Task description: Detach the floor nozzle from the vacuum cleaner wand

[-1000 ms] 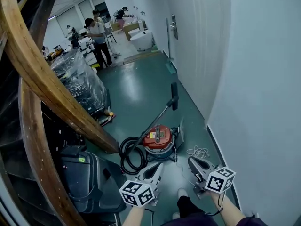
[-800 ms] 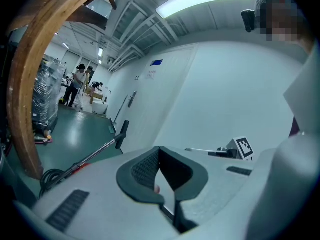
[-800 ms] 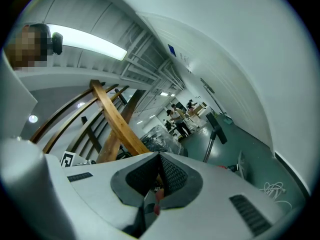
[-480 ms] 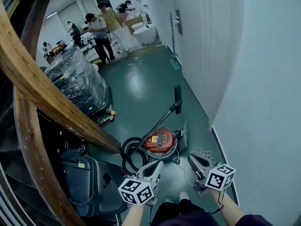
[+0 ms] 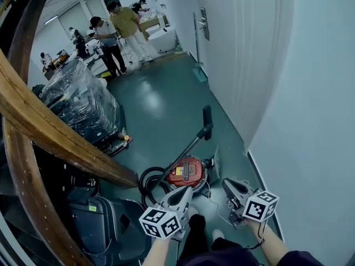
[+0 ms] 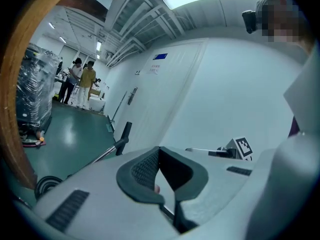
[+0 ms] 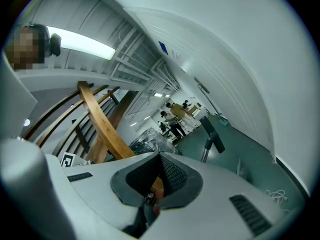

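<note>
Looking barely started; left gripper and right gripper are both closed on nothing; floor nozzle well ahead of them, attached to the wand.

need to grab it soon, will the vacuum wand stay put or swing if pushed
The wand looks like a stiff metal tube, so it probably won't bend. It leans up in the air with the nozzle at its top, so a push may swing or tip it. The coiled hose at its foot looks floppy, so it is likely little anchor.
</note>
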`<state>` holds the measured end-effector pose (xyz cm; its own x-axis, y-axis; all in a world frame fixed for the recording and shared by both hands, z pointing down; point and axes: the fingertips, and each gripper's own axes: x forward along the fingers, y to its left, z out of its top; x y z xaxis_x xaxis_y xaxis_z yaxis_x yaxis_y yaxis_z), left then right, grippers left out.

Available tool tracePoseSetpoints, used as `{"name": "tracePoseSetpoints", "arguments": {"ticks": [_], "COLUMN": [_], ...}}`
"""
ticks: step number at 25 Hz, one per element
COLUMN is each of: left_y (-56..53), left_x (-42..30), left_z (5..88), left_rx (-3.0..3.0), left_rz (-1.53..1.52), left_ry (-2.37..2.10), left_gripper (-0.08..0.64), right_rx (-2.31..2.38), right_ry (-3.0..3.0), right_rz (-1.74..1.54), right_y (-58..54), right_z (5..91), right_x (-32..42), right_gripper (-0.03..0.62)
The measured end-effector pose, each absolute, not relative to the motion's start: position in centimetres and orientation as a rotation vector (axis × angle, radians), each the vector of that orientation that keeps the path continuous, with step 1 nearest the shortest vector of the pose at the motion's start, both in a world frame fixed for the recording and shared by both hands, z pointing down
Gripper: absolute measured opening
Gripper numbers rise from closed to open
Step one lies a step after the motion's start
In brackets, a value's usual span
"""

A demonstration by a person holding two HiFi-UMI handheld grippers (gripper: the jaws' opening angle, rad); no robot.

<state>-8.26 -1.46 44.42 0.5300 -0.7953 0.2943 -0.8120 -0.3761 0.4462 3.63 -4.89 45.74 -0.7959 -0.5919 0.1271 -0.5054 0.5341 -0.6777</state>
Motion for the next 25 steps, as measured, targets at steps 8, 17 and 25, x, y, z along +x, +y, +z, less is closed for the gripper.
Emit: {"name": "tracePoseSetpoints", "arguments": {"ticks": [8,17,25], "left_y": [-9.6,-16.3,-19.0], "left_x": [-11.3,-14.1,-14.5], "left_z": [45.4,46.3,47.8], "left_rx": [2.263,2.288,2.265], "left_rz": [0.042,0.066,0.07], "left_ry": [-1.194,-1.062,-1.006], "left_gripper": [0.003,0.003,0.004], "right_rx": [-1.077,-1.207,-1.27], "right_ry": [2.6,2.536,2.514], "right_rz": [-1.093,-1.074,-1.087], "right_y": [-11.9,-17.5,-20.1], "right_z": [46.2,46.1,46.8], "right_x": [0.9,-2.0,-2.2], "right_gripper": [0.017,0.017,0.017]}}
